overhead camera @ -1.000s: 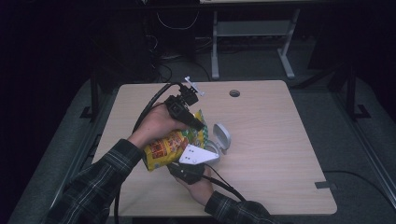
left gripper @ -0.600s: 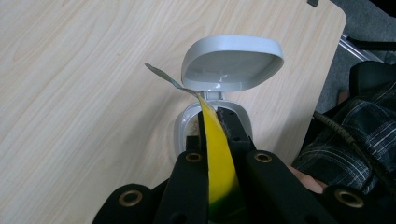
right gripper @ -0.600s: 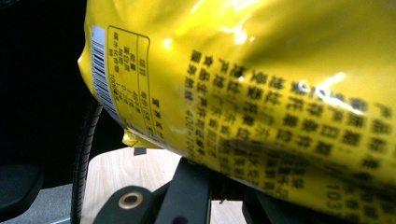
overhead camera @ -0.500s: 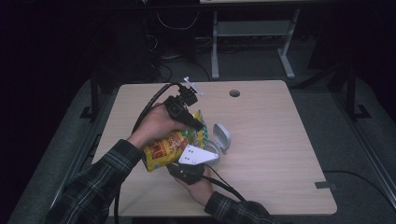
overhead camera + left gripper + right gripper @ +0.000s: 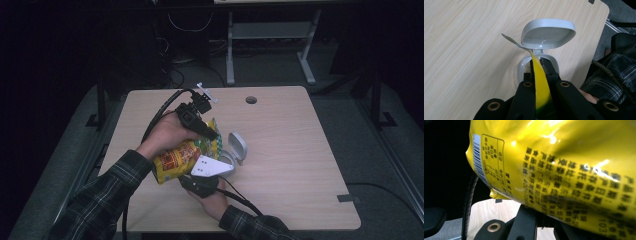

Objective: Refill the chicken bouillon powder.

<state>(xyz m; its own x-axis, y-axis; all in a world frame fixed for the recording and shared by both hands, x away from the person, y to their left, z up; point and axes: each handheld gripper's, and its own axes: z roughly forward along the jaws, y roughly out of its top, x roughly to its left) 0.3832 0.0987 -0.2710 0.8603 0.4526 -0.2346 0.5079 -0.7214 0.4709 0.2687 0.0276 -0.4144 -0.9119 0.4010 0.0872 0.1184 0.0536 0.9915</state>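
Over the wooden table (image 5: 300, 150), both grippers clench a shiny yellow snack bag (image 5: 180, 157) with black print.

Laboratory recording bay — pale wood-laminate table (image 5: 300, 150) on grey carpet, dark surroundings, loose black cables (image 5: 190, 30), white metal frame (image 5: 270, 35) behind.

**Crowded centre, open right side**

I saw the snack bag (image 5: 182, 155) and both grippers bunched over the grey box (image 5: 235, 150), whose raised lid (image 5: 548, 33) blocked any approach from beyond it. The bag walled off my right gripper's forward view. The table (image 5: 300, 150) lay open to the right and along the far edge.
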